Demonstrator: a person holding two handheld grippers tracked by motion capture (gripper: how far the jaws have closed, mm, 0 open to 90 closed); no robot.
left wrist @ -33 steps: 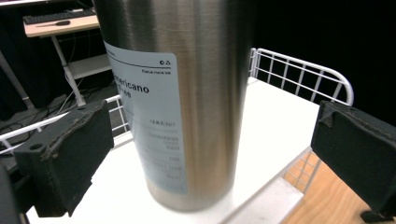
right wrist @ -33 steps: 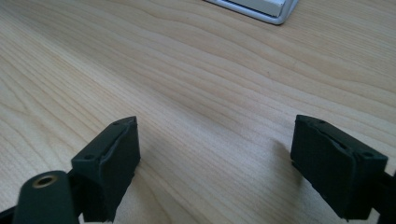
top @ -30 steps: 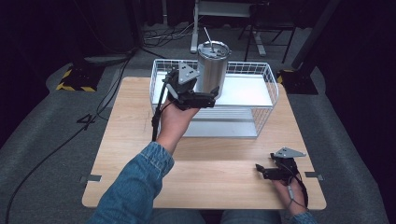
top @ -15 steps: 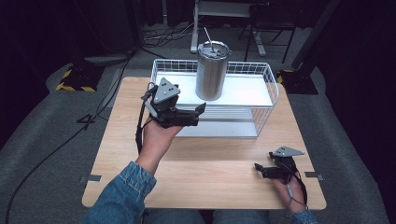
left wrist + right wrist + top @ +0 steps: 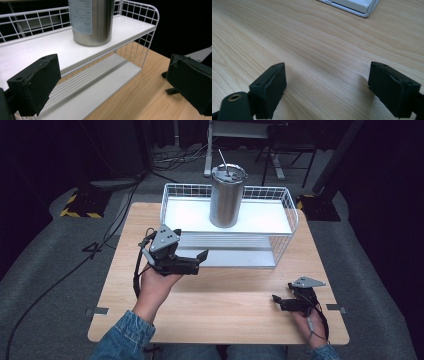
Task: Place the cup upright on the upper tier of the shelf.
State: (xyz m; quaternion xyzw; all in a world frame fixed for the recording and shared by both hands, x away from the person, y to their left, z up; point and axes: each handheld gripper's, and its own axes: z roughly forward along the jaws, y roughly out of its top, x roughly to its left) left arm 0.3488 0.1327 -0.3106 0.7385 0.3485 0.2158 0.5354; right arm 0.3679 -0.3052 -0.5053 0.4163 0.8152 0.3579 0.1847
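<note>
Steel tumbler point(image 5: 227, 195) stands upright on the top shelf of the white wire rack point(image 5: 280, 251), at twelve o'clock on the table point(image 5: 220, 305). A careless swing of the left gripper point(image 5: 199, 261), jaws wide and empty just beside the rack's front, could, I judge, topple it. Right gripper point(image 5: 278, 301) rests at five o'clock, jaws wide, empty.
</note>
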